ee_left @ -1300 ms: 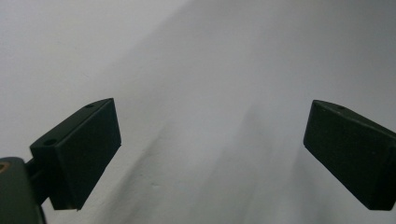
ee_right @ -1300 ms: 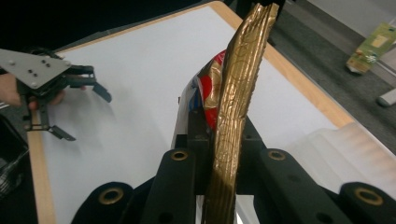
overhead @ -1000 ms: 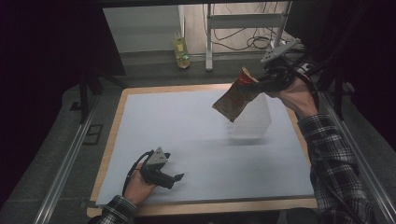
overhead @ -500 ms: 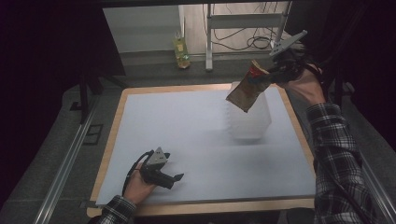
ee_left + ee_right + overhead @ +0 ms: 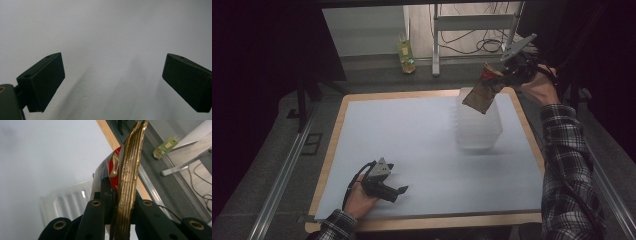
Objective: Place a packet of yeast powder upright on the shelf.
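On the pale grey worktop (image 5: 412,135) with its light wooden border, a translucent ribbed plastic container (image 5: 478,125) stands toward the far right. The right hand-held gripper (image 5: 504,75) is raised above and just behind that container, and its jaws are pinched on the crimped gold seal of a brown and red foil snack bag (image 5: 482,90), which hangs down tilted over the container's open top. In the right gripper view the bag's gold seal (image 5: 128,177) runs upright between the two black jaws, pressed from both sides, with the ribbed container (image 5: 67,202) below it. The left hand-held gripper (image 5: 399,190) lies low on the near left part of the worktop, held in the person's left hand (image 5: 359,197); its jaws stand wide apart with nothing between them, only bare worktop surface (image 5: 112,37) ahead.
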`<state>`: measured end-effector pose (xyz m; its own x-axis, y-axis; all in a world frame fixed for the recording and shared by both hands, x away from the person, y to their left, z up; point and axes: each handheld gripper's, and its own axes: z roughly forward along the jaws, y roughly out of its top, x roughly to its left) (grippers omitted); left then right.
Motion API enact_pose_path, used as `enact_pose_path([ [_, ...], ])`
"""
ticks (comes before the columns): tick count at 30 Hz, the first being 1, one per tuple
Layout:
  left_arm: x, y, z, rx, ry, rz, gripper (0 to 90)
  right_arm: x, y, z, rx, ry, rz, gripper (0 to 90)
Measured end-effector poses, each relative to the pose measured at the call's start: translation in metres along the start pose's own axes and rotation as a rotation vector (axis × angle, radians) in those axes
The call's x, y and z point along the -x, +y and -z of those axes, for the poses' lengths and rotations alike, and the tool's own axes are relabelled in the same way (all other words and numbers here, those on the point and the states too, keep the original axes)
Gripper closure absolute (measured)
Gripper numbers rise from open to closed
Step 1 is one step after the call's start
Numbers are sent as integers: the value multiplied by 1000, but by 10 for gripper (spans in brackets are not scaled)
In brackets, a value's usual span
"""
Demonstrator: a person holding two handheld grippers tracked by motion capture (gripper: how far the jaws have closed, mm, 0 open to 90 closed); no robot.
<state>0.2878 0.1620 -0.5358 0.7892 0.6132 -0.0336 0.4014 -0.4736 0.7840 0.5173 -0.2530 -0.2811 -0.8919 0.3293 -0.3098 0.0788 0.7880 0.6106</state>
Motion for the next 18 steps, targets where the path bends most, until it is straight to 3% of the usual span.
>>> enact_pose_path([
  [5, 0, 0, 0, -3, -1, -1, 43, 4, -2, -8, -13, 0, 45, 816],
  [9, 0, 0, 0, -5, -2, -1, 43, 6, -2, -21, -39, 7, 115, 816],
  [18, -1, -1, 0, -10, -2, 2, 42, 7, -3, -43, -62, 60, 197, 815],
])
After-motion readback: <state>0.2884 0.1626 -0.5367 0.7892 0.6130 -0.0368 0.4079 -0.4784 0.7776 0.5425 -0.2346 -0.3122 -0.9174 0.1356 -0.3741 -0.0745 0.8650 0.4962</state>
